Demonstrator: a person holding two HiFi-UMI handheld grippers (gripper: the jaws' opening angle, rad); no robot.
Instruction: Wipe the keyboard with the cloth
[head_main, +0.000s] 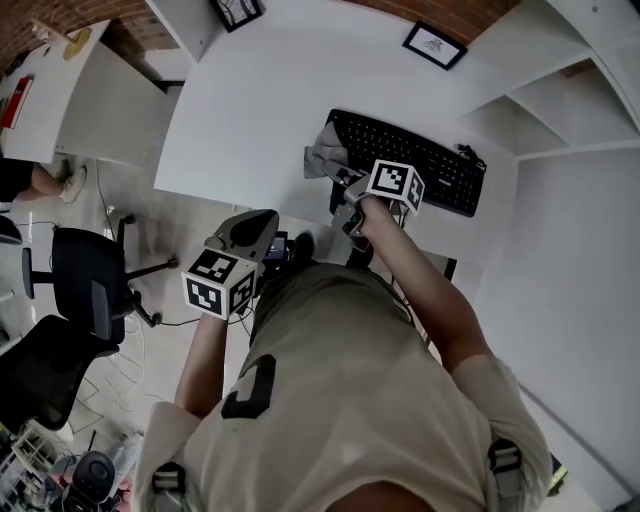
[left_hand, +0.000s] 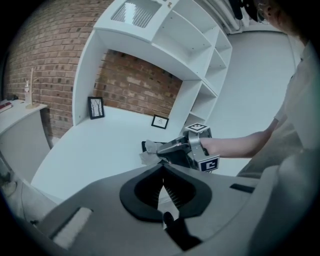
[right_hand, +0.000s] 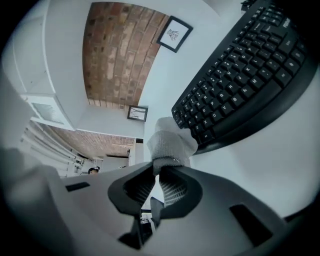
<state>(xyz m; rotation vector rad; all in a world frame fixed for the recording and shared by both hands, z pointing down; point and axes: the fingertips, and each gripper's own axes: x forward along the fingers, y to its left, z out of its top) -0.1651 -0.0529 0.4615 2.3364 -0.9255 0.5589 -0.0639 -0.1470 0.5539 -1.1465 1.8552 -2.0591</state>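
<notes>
Cloth (right_hand: 169, 141): clamped in your right gripper (right_hand: 159, 169) fingers, at keyboard (right_hand: 240, 75) left end; keys run rightward. Left gripper (left_hand: 161, 174): fingers closed, empty, farther off.

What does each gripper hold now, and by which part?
The right gripper pinches a bunched end of the grey cloth at its jaw tips. The left gripper is shut, holding nothing.

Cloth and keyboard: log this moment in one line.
right gripper: shut on cloth | cloth: at keyboard left end | left gripper: shut, empty
</notes>
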